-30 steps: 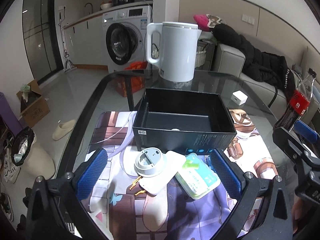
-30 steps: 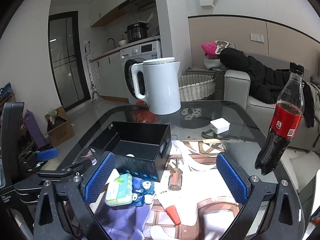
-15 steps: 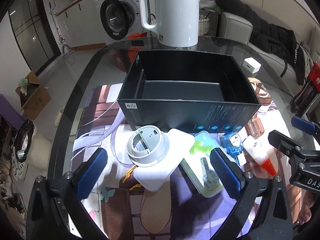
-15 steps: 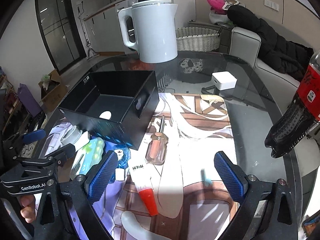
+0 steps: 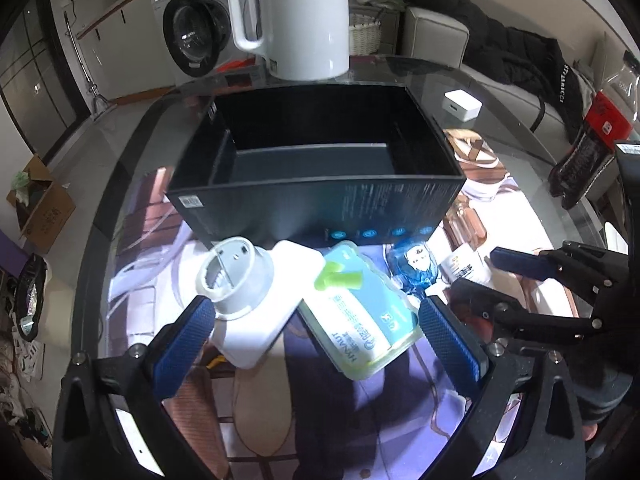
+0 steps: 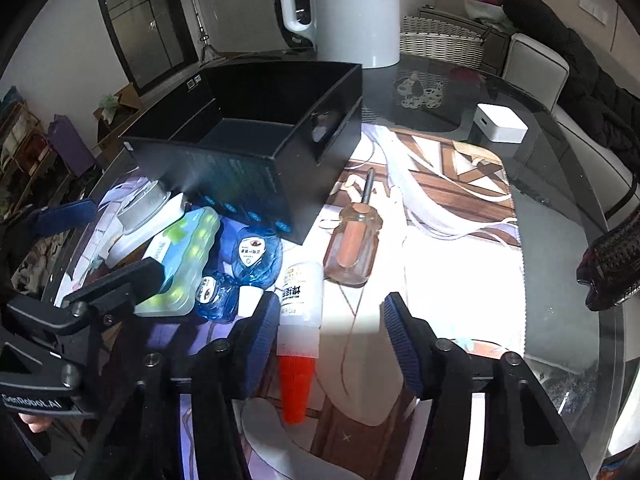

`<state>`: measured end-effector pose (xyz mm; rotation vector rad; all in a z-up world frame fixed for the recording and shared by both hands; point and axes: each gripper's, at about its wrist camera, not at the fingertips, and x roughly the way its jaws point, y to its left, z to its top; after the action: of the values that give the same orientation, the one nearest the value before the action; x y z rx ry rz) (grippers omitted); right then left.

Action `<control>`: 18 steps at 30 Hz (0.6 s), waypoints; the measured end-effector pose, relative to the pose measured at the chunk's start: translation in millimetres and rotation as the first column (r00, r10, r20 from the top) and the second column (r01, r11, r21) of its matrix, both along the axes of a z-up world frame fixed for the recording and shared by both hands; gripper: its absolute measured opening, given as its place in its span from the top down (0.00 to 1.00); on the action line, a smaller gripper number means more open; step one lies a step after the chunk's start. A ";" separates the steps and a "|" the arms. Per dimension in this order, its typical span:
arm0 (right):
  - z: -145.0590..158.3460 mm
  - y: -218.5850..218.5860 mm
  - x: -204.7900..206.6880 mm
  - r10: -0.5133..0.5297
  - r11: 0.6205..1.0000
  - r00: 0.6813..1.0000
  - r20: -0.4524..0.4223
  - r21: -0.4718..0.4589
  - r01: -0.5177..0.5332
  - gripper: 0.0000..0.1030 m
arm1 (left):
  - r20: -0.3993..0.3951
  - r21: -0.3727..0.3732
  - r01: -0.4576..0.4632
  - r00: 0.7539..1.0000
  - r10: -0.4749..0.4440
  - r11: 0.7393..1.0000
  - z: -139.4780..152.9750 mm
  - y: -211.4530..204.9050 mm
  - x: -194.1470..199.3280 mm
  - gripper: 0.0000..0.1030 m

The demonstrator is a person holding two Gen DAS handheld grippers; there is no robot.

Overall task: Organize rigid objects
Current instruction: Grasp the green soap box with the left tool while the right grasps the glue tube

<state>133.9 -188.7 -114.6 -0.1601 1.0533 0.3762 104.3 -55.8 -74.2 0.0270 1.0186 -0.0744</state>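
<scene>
An open black box [image 5: 316,160] [image 6: 256,132] stands on the printed mat. In front of it lie a white block with a grey round cap [image 5: 240,276], a green-and-blue blister pack [image 5: 360,320] [image 6: 184,256], blue packets [image 6: 256,256], a white glue bottle with a red cap [image 6: 298,320] and a stubby screwdriver [image 6: 354,240]. My left gripper [image 5: 316,340] is open, low over the white block and the blister pack. My right gripper [image 6: 328,328] is open, its jaws narrowed, with the glue bottle between its fingers.
A white kettle [image 5: 300,16] stands behind the box. A cola bottle [image 5: 588,132] stands at the right on the glass table [image 6: 560,184]. A small white charger box [image 6: 500,122] lies at the far right. The table edge curves close on the left.
Both grippers have moved down and forward toward the objects in front of the box. The right gripper's jaws have narrowed around the glue bottle.
</scene>
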 end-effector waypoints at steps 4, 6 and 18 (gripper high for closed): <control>-2.1 2.9 -5.1 0.022 0.999 1.000 0.006 -0.038 -0.022 0.75 | -0.055 -0.052 0.016 0.998 -0.019 0.999 -7.6 0.7 7.7 0.13; -1.4 1.1 -6.7 0.023 0.999 1.000 -0.005 -0.028 -0.023 0.79 | -0.071 -0.059 0.022 0.997 -0.026 0.998 -10.3 -0.1 7.3 0.18; 12.3 -1.0 -19.7 0.045 0.999 0.999 0.003 0.007 -0.045 0.80 | -0.052 -0.057 0.090 0.994 -0.093 0.994 -0.6 3.7 -8.3 0.77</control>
<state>114.3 -189.7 -102.2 -0.1784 1.0464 0.4201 96.0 -52.0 -74.8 0.0218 1.0699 -0.1872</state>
